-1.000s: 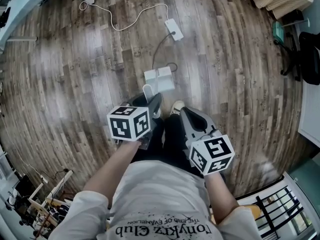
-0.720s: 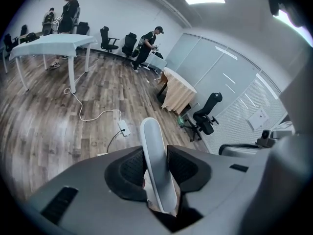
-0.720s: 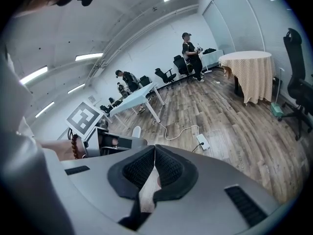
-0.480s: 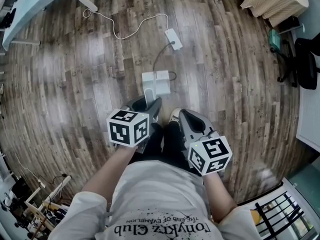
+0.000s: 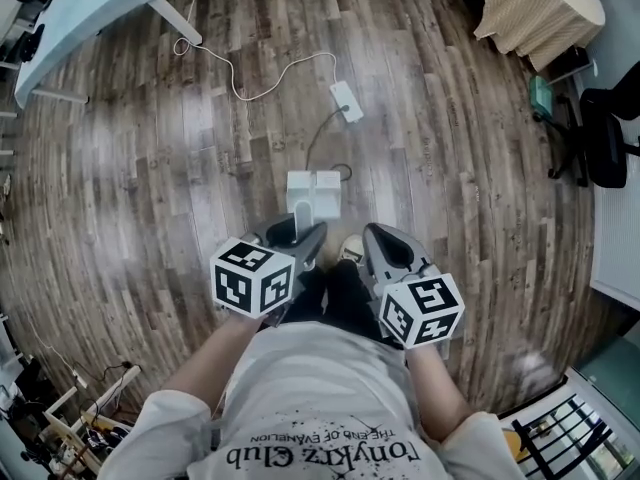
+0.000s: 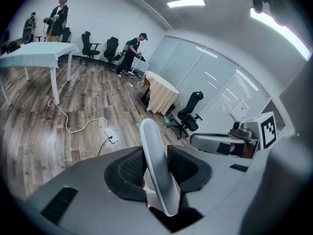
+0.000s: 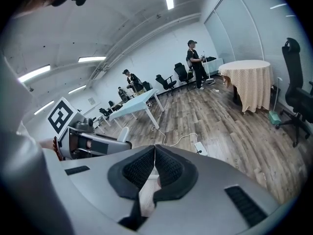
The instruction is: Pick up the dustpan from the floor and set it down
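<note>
Biggest thing here is the brown wood-plank floor (image 5: 150, 168), which takes up pretty much the whole head view. 1 long white table on thin legs (image 5: 90, 8) stands toward its far left corner, and 1 round table under a beige cloth (image 5: 540, 8) is over at the far right corner. Just beside that one there's 1 black office chair (image 5: 605, 133) at the right edge. The left gripper view picks up 2 more chairs along the back wall, plus 2 people standing back there (image 6: 58, 13) (image 6: 132, 53).

There are 2 grey handheld grippers, each with 1 marker cube. The left gripper (image 5: 298, 230) is pinching the white plastic dustpan (image 5: 313, 193) by its upright handle (image 6: 156, 165). Both pads are tight on the handle's sides, and its rounded end pokes out past the jaws. The pan itself sits just ahead of that gripper, over the middle of the floor. The right gripper (image 5: 383, 240) is just beside it with its jaws pressed together and nothing between them.

Smaller stuff: 1 white cable (image 5: 260, 78) snakes from the white table's leg to 1 white power strip (image 5: 345, 100), lying farther out than the dustpan.
</note>
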`<state>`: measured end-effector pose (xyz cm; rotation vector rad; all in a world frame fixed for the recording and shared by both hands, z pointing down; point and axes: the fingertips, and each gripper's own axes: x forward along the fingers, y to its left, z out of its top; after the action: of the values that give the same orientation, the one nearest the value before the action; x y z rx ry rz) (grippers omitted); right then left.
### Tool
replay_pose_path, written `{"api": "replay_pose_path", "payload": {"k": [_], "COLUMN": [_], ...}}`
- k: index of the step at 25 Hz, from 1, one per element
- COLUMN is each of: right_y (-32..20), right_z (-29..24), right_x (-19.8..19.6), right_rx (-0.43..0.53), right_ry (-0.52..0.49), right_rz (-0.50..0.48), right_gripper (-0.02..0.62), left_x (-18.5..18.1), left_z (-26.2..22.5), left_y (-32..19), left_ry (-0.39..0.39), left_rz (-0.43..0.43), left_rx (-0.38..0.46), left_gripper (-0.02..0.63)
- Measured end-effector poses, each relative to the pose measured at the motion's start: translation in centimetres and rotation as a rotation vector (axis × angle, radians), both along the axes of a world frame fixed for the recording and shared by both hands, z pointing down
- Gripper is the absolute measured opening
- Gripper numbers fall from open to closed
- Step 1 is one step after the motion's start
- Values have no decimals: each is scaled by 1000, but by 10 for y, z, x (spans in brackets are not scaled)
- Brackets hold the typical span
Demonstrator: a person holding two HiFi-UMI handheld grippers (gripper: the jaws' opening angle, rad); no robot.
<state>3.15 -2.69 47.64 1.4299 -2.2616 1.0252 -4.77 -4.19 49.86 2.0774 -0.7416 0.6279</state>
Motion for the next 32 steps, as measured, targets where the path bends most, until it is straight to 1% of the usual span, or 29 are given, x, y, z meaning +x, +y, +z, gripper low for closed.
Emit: {"api": "replay_pose_path", "payload": {"k": [5, 12, 20, 32], "right_y": [9, 14, 17, 16], "right_z": [-9, -27, -39, -49], "right_x": [2, 12, 5, -5], "right_rx": [15, 52, 80, 112], "right_ry": [8, 31, 44, 41], "right_rz": [14, 40, 41, 54], "right_gripper": [26, 26, 26, 26], "left_x": [2, -2, -8, -24], "left_z": [-21, -48, -65, -78], "left_y": [23, 45, 53, 49], "left_ry": [22, 40, 53, 73], "left_rz": [59, 90, 96, 64], "left_rx": [21, 44, 74, 88], "left_gripper": [143, 143, 143, 143]}}
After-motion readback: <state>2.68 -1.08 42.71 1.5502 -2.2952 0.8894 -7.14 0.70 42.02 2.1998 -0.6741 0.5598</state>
